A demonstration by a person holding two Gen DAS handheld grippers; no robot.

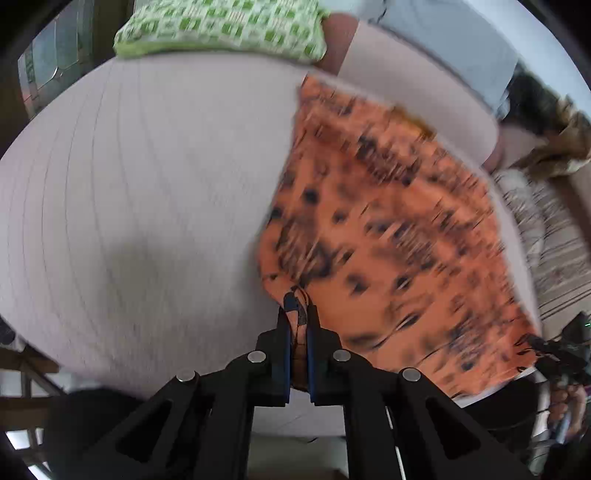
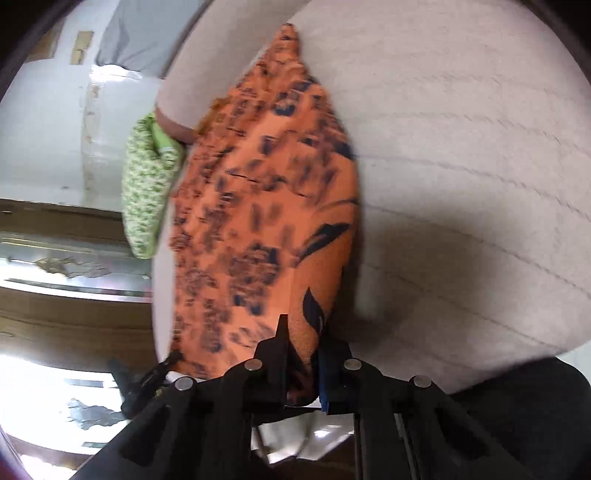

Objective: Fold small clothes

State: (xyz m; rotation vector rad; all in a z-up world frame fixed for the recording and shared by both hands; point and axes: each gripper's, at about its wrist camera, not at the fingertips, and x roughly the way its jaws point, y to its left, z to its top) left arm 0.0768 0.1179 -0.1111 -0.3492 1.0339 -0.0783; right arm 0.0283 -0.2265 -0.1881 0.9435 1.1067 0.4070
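An orange garment with dark blue print (image 1: 388, 229) hangs stretched over the pale pink padded surface (image 1: 147, 184). My left gripper (image 1: 298, 314) is shut on one corner of it. My right gripper (image 2: 301, 332) is shut on another corner of the same garment (image 2: 258, 203), which spreads away from the fingers. The right gripper also shows at the garment's far corner in the left wrist view (image 1: 561, 354). Both views are motion-blurred.
A folded green-and-white patterned cloth (image 1: 221, 29) lies at the far edge of the surface, and shows in the right wrist view (image 2: 147, 184). A striped beige cloth (image 1: 546, 236) lies to the right. Wooden furniture (image 2: 74, 314) stands beyond the surface's edge.
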